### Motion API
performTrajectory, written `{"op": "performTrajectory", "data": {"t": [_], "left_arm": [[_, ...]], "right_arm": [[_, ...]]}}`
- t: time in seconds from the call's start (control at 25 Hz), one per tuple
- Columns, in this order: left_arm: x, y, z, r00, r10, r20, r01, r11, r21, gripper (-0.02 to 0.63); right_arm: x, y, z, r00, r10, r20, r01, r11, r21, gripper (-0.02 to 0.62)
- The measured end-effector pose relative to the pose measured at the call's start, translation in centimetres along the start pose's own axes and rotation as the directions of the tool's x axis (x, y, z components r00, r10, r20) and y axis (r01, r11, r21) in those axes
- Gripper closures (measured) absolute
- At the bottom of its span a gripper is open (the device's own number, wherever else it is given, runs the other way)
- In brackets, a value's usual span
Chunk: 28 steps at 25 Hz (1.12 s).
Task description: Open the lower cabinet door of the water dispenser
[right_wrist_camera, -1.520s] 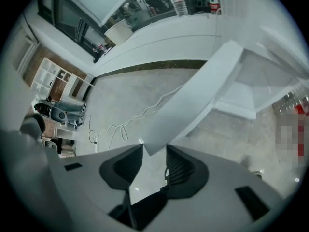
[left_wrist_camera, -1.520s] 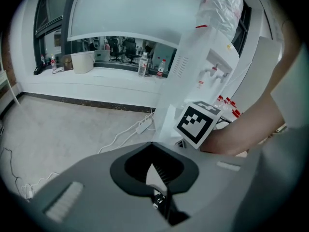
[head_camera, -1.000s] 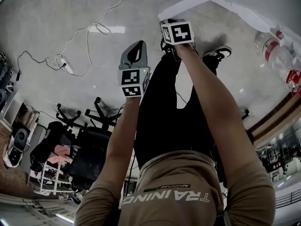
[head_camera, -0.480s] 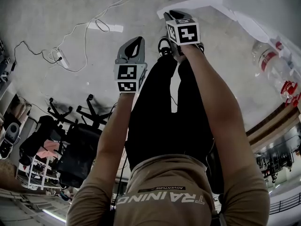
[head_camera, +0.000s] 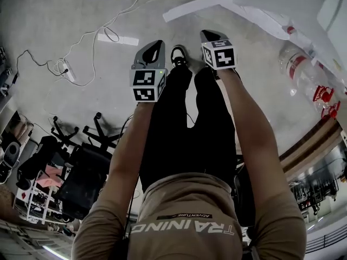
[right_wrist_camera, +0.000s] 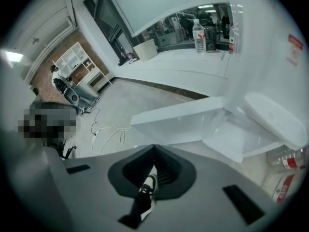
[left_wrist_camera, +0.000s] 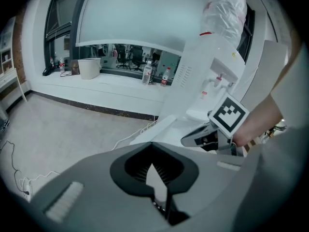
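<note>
The white water dispenser point(left_wrist_camera: 212, 76) stands with a plastic-wrapped bottle point(left_wrist_camera: 223, 8) on top. Its lower cabinet door point(right_wrist_camera: 178, 115) is swung out as a flat white panel point(head_camera: 200, 5) above the floor. My right gripper point(right_wrist_camera: 153, 149) is off the door, a little short of it point(head_camera: 209, 32). Its jaws have just been closing and are shut, with nothing between them. My left gripper point(left_wrist_camera: 152, 145) hangs beside it point(head_camera: 157, 42), jaws together and empty. The left gripper view shows the right gripper point(left_wrist_camera: 205, 137) in front of the dispenser's base.
Water bottles point(head_camera: 295, 64) lie on the floor at the right. A power strip with white cables point(head_camera: 68, 69) trails across the floor at the left. Office chairs point(head_camera: 81, 167) and a shelf stand behind the person. A window ledge point(left_wrist_camera: 96, 83) holds a bin and bottles.
The right gripper has come away from the door's edge and drawn back toward the person. The left gripper has shifted slightly. The door panel now stands apart from both.
</note>
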<state>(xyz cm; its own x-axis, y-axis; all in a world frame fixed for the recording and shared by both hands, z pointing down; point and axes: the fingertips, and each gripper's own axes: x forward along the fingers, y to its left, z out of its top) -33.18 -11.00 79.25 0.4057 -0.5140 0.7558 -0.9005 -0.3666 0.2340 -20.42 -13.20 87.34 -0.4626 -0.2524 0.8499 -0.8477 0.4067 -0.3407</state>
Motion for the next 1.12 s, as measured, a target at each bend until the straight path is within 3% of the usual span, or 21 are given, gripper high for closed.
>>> {"op": "performTrajectory", "data": {"t": [0.12,0.24,0.48,0.72,0.92,1.12], "left_arm": [[-0.9,-2.9,1.4,1.000,-0.017,0.017,0.017,1.000,0.005,0.614],[-2.0,-6.1,3.1,0.998,-0.050,0.033,0.051,0.999,-0.019,0.614],[-4.5,-11.2,8.7,0.991,-0.098,0.087,0.095,0.995,0.036,0.614],[-9.7,-15.4,12.3,0.988,-0.124,0.089,0.118,0.991,0.067,0.614],[-12.4,-16.5,16.6,0.984,-0.128,0.123,0.112,0.986,0.126,0.614],[-16.1,-18.5,19.6,0.976,-0.154,0.152,0.128,0.977,0.168,0.614]], "right_arm": [[-4.0,0.6,-2.0,0.999,0.037,-0.007,-0.037,0.997,-0.072,0.586],[-8.3,1.1,-3.8,0.999,0.020,-0.036,-0.025,0.989,-0.143,0.586],[-17.0,2.8,-2.8,0.998,-0.003,0.057,0.013,0.985,-0.174,0.586],[-25.2,3.8,-2.8,0.993,-0.029,0.111,0.046,0.987,-0.156,0.586],[-31.0,2.3,1.1,0.968,-0.078,0.238,0.107,0.988,-0.109,0.586],[-37.4,2.7,2.6,0.955,-0.080,0.287,0.124,0.982,-0.140,0.586]]}}
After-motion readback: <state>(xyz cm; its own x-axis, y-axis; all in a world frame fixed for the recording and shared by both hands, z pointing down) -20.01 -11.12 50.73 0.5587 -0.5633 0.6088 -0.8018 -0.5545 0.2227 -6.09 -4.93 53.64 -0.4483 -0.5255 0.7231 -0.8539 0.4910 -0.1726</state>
